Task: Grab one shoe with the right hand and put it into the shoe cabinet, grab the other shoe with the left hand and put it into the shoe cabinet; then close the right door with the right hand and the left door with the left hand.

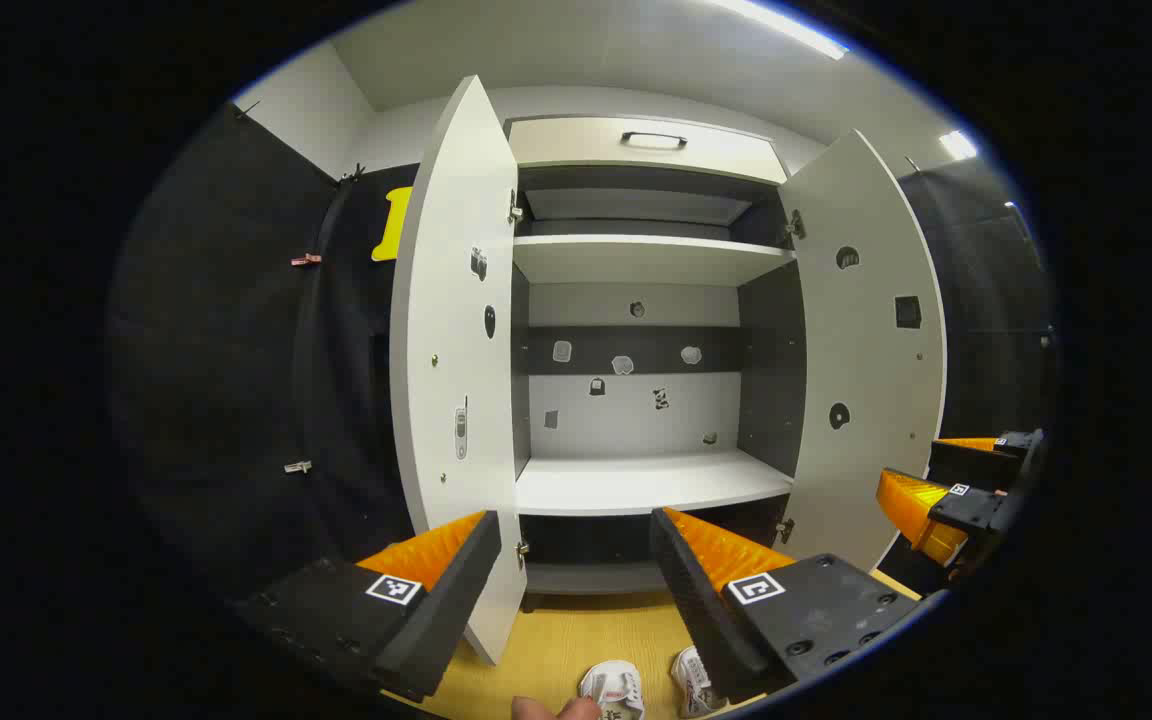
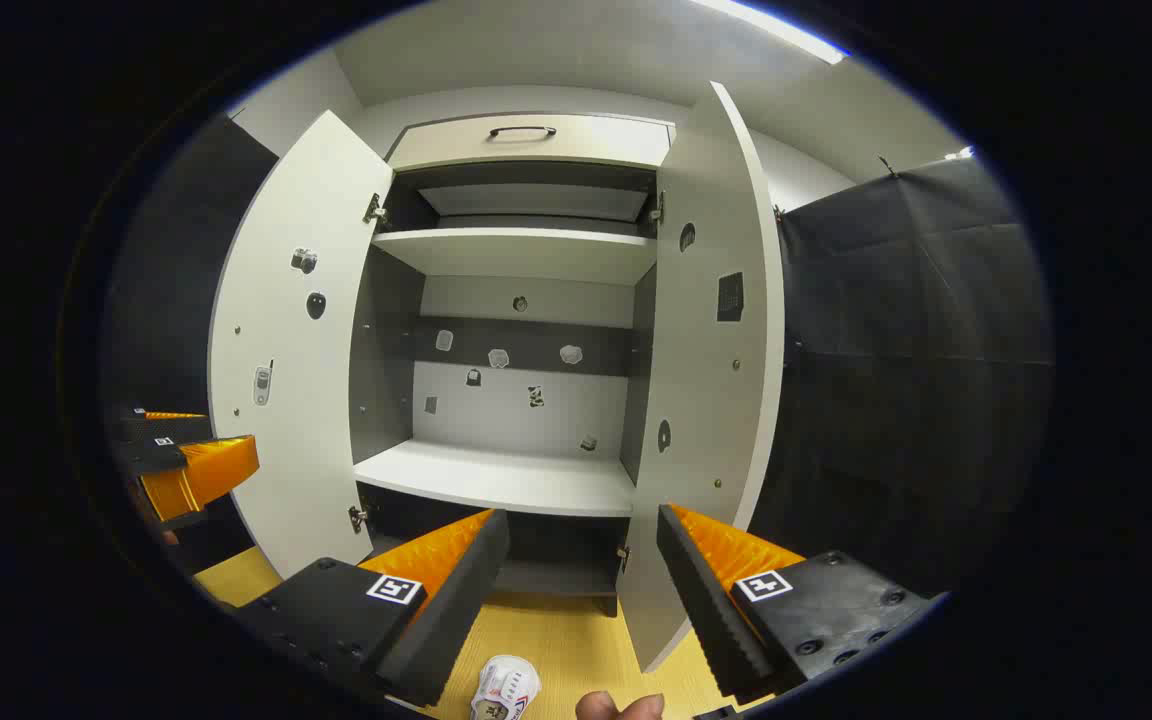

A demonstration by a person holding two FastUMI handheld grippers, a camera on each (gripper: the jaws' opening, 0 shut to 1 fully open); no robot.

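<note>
Both pairs of tongs spread apart, holding nothing: left gripper and right gripper raised in front of the open shoe cabinet, well above the shoes. Two white shoes down on the yellow floor, near, just in front of the cabinet; one shoe seen low in the right gripper view.

Likely trouble: reaching down past the left door or right door, both swung wide, and knocking one partly shut before loading. Also pinching only soft upper or laces, letting a shoe droop or drop short of the shelf.

Cabinet shelves bare apart from small stickers on the back panel; no shoes inside yet.
</note>
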